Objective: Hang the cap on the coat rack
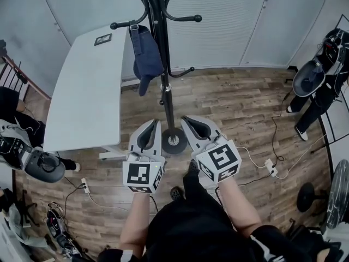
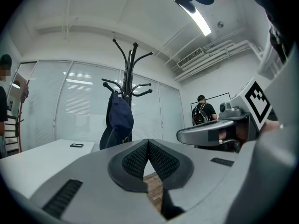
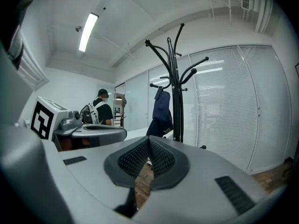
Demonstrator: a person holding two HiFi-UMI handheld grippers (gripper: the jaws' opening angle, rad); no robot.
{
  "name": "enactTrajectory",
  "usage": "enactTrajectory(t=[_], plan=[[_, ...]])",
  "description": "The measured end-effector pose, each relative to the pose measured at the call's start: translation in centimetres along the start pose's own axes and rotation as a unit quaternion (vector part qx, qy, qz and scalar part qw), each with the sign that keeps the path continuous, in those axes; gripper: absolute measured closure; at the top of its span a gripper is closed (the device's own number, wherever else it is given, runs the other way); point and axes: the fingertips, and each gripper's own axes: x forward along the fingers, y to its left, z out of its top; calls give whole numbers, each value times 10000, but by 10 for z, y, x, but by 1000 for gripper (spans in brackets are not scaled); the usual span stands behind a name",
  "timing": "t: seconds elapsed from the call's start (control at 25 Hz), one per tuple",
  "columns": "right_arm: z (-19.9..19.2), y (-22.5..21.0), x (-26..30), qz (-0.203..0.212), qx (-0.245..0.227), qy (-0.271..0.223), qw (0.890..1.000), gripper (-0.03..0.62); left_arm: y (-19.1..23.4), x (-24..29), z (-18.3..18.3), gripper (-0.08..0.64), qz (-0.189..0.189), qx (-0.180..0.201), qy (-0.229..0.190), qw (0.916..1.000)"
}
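Navy fabric cap (image 1: 146, 56) hangs on a left-side hook of the black metal coat rack (image 1: 169, 113). Nearer, left gripper (image 1: 155, 122) and right gripper (image 1: 184, 119) sit closed, both empty.

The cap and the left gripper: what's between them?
Nothing blocks the stretch: in the head view only wooden floor shows between the cap and the left gripper.

The cap (image 1: 145, 56) is seen hung on a left-hand hook of the coat rack (image 1: 164, 86), against its pole. A table (image 1: 82, 97) is set just left of the rack, whose base is flanked by the left gripper (image 1: 155, 122) and right gripper (image 1: 184, 119).
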Motion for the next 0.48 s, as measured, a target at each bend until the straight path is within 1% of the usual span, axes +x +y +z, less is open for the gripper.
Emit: enactTrajectory(t=[0.2, 0.48], plan=[[-1, 1, 0, 52, -44, 17, 10000, 563, 1, 2, -3, 545, 19, -3, 34, 10000], [0, -1, 0, 14, -100, 21, 9999, 563, 0, 2, -6, 543, 15, -12, 81, 10000]])
